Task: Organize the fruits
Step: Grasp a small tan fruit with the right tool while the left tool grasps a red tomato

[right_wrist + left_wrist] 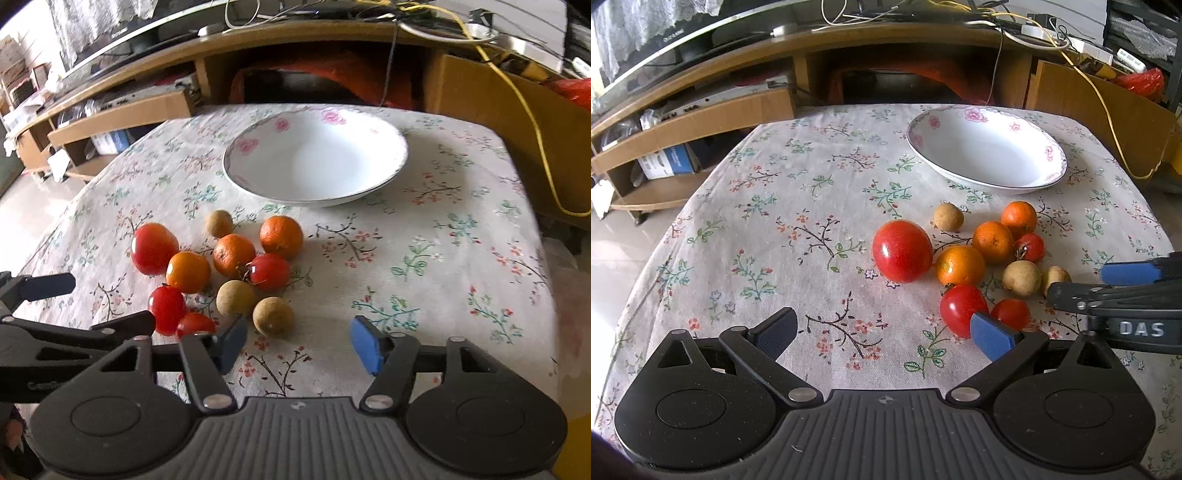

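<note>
Bowl [384, 136]: white, pink floral rim, sits at the far side of the table [746, 236], nothing in it.

Fruit is all on the cloth, in one loose cluster just in front of the bowl:
- large tomato [902, 250], left edge of the cluster
- three small oranges [993, 242], middle, touching each other in a rough line
- three small tomatoes [962, 310]: two at the near edge, one with a stem against the middle orange
- three brown longans [1021, 277]: one alone near the bowl, two at the near right side

Left gripper [886, 334]: jaws spread wide, nothing between them. Its blue right pad [991, 334] overlaps the near small tomatoes in view; can't tell if it touches them.

Right gripper [301, 345]: jaws also released and wide, holding nothing. Left pad sits just beside the nearest longan [273, 316]; contact can't be confirmed. In the left wrist view it comes in from the right, next to the longans.

Both grippers hover low over the near side of the table, side by side and close.

Surface: table covered by a pale cloth with a printed flower and branch pattern.

Room: wooden TV cabinet [701, 118] behind the table, open shelves with boxes, a screen on top at left, tangle of white and yellow cables [1104, 103] on top at right, pale tiled floor at left.
</note>
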### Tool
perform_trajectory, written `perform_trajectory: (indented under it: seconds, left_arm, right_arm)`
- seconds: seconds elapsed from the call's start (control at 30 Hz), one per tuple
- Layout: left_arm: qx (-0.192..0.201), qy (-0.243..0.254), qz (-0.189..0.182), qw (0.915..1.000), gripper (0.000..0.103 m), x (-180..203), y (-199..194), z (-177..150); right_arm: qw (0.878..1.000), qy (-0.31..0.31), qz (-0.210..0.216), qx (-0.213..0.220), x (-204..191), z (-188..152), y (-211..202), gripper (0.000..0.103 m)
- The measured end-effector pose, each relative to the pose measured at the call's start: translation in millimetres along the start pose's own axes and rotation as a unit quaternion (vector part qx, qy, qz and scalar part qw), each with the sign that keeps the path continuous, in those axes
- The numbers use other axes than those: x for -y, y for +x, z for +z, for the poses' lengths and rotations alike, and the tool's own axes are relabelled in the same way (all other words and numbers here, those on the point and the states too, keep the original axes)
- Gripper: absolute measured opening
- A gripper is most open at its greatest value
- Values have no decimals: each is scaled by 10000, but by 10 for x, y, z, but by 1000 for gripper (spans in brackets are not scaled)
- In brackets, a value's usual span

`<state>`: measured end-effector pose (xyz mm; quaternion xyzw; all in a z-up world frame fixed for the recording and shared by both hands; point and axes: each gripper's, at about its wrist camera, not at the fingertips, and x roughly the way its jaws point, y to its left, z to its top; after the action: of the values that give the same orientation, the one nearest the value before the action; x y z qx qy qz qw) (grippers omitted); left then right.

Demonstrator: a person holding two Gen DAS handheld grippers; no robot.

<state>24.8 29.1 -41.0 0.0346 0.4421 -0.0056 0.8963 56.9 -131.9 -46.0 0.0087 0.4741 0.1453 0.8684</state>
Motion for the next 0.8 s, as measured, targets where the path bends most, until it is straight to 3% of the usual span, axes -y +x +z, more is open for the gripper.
perform_trajectory:
  seconds: [0.27, 0.4, 0.6, 0.8]
  left_arm:
    - [-39, 101, -68, 9999, 102, 41, 32, -10]
    - [-55, 181, -159, 9997, 102, 65, 49, -29]
    - [41, 445, -286, 9986, 100, 141, 44, -60]
    - [-201, 13, -645, 9977, 93, 64, 178, -11]
  right_arm:
    - [9994, -319, 105, -61, -74, 61, 122, 45]
    - [9986, -512, 119, -49, -105, 78, 131, 27]
    - [9982, -575, 103, -110, -83, 44, 72, 27]
    - [9994, -329, 131, -21, 28, 56, -21, 27]
